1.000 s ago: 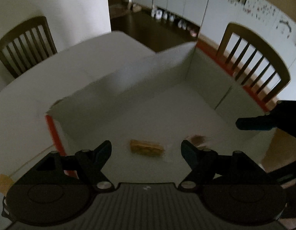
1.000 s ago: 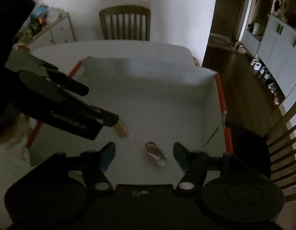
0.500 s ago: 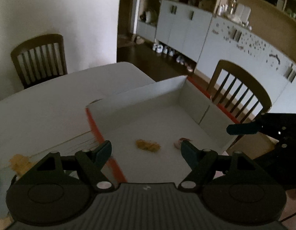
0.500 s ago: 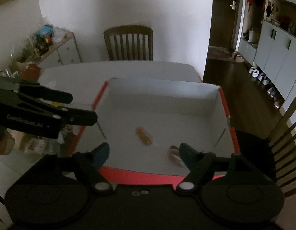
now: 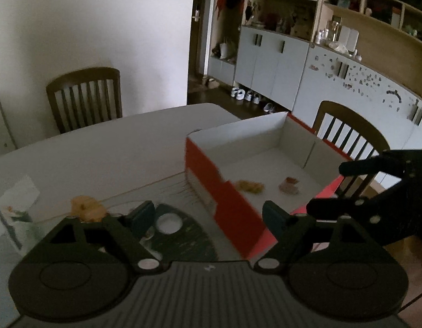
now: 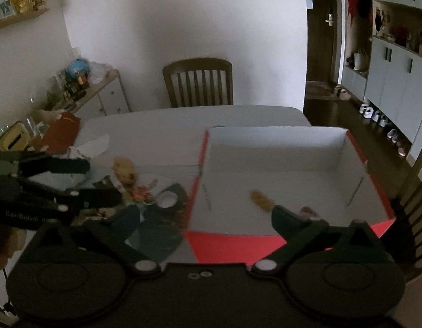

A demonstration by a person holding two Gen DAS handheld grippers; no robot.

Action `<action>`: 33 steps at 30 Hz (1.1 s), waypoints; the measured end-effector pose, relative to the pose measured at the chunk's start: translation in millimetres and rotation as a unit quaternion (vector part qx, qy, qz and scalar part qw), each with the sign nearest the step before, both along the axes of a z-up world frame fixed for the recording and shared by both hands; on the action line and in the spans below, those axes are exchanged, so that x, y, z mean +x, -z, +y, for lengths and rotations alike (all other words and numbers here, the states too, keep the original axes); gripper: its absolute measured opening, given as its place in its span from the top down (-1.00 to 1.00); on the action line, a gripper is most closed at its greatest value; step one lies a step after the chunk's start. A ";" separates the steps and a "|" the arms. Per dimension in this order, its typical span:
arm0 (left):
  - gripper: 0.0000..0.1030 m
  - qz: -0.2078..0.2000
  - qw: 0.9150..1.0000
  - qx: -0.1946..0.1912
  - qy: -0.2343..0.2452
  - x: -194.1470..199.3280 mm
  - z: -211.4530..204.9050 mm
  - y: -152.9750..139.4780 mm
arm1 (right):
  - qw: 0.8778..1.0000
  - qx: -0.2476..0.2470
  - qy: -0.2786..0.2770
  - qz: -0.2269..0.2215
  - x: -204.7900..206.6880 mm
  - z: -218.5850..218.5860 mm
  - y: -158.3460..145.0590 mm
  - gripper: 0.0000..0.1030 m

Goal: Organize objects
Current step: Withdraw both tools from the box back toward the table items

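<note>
An open box (image 5: 208, 175), red outside and white inside, stands on the white table (image 5: 107, 150). On its floor lie a yellow snack packet (image 5: 249, 186) and a pinkish one (image 5: 289, 184). My left gripper (image 5: 208, 216) hangs over the box's near left corner and a dark mat, its jaws opening with nothing between them. My right gripper (image 6: 207, 217) is in front of the box (image 6: 276, 142), jaws opening wide and empty. The yellow packet (image 6: 261, 199) shows there, and the pink one (image 6: 306, 210) is partly behind the right finger. Each gripper shows in the other's view: the right gripper (image 5: 361, 186), the left gripper (image 6: 74, 180).
Left of the box lie an orange-yellow packet (image 6: 125, 169), a small red item (image 6: 140, 191), a white round thing (image 6: 167, 199) on a dark mat (image 6: 159, 235), and crumpled paper (image 5: 17, 199). Chairs (image 6: 198, 82) stand at the far side and right (image 5: 347, 134).
Both grippers have drawn back and up out of the box. The left one has swung left over the table clutter. Both jaws have spread wider, the right most.
</note>
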State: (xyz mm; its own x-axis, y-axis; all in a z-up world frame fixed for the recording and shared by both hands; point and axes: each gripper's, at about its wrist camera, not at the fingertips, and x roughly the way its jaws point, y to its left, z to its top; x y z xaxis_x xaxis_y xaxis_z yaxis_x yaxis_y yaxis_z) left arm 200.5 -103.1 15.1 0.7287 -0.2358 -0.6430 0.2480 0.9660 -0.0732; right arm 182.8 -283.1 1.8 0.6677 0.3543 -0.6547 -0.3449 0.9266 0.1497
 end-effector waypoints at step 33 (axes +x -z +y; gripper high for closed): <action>-1.00 0.014 0.992 0.098 0.072 -66.9 176.9 94.3 | 0.997 -0.023 0.010 0.076 -22.8 144.8 57.8 -0.99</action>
State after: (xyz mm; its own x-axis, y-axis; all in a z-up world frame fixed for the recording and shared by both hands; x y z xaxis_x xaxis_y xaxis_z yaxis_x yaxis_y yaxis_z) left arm 133.6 73.9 -79.3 0.6774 -0.2048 -0.7065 0.3855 0.9168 0.1039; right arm 160.0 -138.4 -56.0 0.5667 0.3090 -0.7638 -0.3037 0.9401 0.1549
